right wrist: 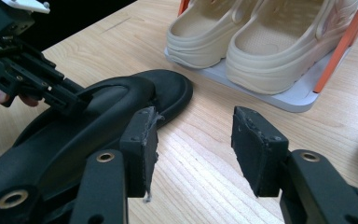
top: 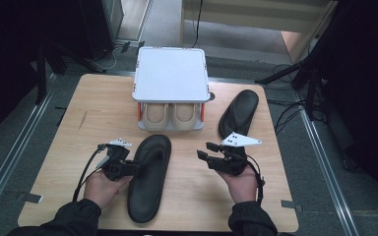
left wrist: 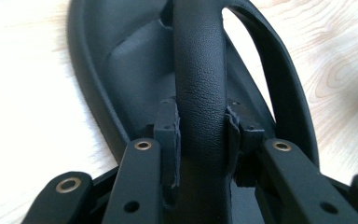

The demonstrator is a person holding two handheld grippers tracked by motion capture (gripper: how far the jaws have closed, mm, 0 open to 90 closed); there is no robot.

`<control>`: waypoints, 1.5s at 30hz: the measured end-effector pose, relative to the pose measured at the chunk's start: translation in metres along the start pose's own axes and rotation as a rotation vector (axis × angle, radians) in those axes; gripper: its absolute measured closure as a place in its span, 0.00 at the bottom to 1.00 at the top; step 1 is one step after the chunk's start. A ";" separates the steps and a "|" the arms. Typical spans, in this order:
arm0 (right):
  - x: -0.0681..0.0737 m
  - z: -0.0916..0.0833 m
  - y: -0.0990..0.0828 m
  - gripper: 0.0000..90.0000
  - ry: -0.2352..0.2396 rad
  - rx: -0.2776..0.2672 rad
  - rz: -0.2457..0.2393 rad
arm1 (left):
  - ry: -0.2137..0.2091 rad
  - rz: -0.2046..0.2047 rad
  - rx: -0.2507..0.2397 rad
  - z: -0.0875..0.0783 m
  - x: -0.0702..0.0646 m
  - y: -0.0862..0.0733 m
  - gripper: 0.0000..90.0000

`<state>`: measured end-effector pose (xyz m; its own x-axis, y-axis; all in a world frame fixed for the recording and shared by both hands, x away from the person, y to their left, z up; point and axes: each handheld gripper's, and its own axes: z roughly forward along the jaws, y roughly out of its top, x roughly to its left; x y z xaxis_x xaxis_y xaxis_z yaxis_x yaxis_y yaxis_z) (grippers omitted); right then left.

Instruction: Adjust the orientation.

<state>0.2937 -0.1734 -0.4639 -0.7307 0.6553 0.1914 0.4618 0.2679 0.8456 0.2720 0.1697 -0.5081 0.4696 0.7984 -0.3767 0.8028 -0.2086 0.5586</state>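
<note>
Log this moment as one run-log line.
left claw: shut on sandal strap | right claw: open, empty | second sandal: beside shoe rack

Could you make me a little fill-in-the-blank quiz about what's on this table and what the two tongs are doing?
1. The left tongs are closed on the strap of a black ____.
2. The right tongs hold ____.
3. The beige clogs sit on the lower shelf of a small white ____.
4. The second black sandal lies to the ____ of that rack.

Missing words: sandal; nothing; rack; right
</note>
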 end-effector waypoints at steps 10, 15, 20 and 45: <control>0.000 0.000 0.000 0.57 -0.002 -0.003 -0.003 | -0.030 -0.012 -0.014 0.000 0.004 0.001 0.70; -0.002 -0.001 0.000 0.57 -0.004 -0.001 0.003 | -0.039 -0.015 -0.040 -0.009 0.006 0.004 0.60; -0.004 -0.002 0.000 0.57 -0.008 -0.004 0.003 | -0.038 0.002 -0.059 -0.020 0.003 0.007 0.58; -0.045 -0.025 -0.002 0.89 -0.091 0.004 0.077 | -0.016 0.040 -0.087 -0.064 0.017 0.015 0.87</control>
<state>0.3126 -0.2209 -0.4618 -0.6445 0.7353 0.2097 0.5171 0.2172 0.8279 0.2686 0.2164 -0.4590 0.5069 0.7813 -0.3641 0.7486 -0.1896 0.6353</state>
